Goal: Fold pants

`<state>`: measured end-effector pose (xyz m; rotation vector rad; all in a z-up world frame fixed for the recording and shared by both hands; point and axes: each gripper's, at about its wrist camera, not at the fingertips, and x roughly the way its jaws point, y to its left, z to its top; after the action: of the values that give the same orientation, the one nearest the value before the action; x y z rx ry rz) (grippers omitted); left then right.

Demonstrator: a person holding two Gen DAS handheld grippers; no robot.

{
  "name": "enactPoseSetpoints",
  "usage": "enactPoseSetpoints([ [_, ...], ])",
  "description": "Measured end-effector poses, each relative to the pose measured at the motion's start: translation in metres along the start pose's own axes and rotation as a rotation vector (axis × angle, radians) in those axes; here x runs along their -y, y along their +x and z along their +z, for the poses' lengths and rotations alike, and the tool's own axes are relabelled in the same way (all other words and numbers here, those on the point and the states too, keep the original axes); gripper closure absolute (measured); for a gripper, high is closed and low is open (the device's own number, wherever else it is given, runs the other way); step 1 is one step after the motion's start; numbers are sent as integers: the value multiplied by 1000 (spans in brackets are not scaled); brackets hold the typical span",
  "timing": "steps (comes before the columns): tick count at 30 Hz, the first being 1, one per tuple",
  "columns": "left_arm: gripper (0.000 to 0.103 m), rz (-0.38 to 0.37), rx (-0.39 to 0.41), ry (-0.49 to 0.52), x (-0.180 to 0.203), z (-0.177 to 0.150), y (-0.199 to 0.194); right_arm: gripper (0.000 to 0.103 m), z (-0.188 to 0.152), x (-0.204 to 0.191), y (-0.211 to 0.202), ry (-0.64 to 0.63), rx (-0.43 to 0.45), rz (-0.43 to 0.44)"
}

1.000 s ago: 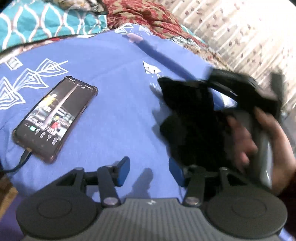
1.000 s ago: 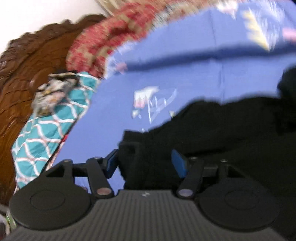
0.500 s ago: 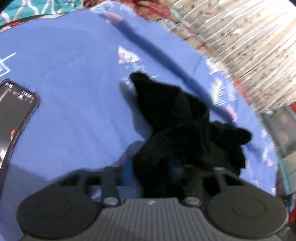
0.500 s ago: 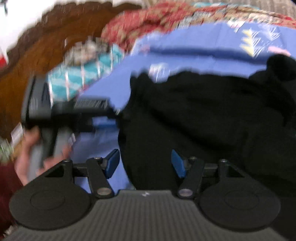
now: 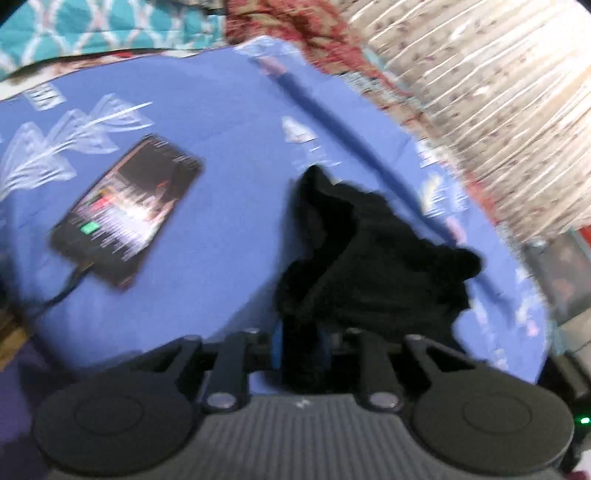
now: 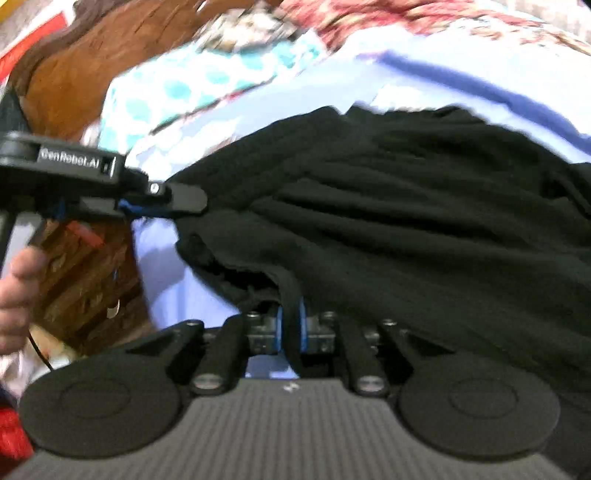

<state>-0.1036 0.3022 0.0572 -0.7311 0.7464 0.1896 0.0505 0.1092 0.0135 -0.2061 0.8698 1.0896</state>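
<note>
black pants (image 5: pixel 373 258) bunched on the blue bedsheet (image 5: pixel 229 122), a phone (image 5: pixel 125 210) well apart to their left. left gripper (image 5: pixel 301 347) has just closed, fingers pinching a fold of pants. right gripper (image 6: pixel 291 330) likewise just closed, clamped on a pants edge.

A bed (image 5: pixel 229 110) covered with a blue sheet printed in white leaf shapes carries everything. A phone (image 5: pixel 125 210) lies flat on the sheet, screen lit, with a dark cable running from its near end. To the right of the phone, well apart from it, black pants (image 5: pixel 373 258) sit crumpled on the sheet. Beyond the phone, a teal patterned pillow (image 5: pixel 92 29) lies at the bed's far edge.
</note>
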Motion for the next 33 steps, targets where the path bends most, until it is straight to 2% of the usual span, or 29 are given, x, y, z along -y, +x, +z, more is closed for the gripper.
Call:
enactPoseSetpoints([
  [3, 82, 93, 34, -12, -3, -2, -6, 78, -1, 4, 3, 6, 7, 2],
  [5, 82, 67, 88, -19, 1, 7, -16, 72, 5, 19, -7, 84, 42, 32],
  [8, 79, 41, 151, 68, 30, 26, -18, 71, 9, 48, -34, 196, 130, 21],
  [12, 75, -35, 107, 176, 78, 34, 10, 71, -11, 96, -85, 339, 250, -133],
  [16, 71, -57, 3, 261, 120, 13, 50, 71, -69, 154, -152, 556, 353, -347],
  [19, 71, -63, -96, 294, 139, -14, 77, 69, -133, 198, -215, 771, 440, -524],
  [21, 71, -35, -153, 314, 145, -33, 93, 69, -178, 220, -254, 923, 505, -615],
  [24, 70, 32, -209, 329, 145, -51, 108, 69, -240, 257, -300, 1152, 598, -707],
  [26, 70, 60, -213, 325, 145, -55, 113, 69, -273, 282, -317, 1305, 660, -711],
  [28, 70, 85, -219, 314, 148, -54, 114, 68, -298, 305, -325, 1410, 704, -663],
  [31, 70, 127, -232, 295, 156, -52, 116, 61, -309, 335, -318, 1491, 752, -563],
  [33, 67, 145, -234, 292, 159, -56, 116, 60, -303, 345, -310, 1521, 762, -562],
])
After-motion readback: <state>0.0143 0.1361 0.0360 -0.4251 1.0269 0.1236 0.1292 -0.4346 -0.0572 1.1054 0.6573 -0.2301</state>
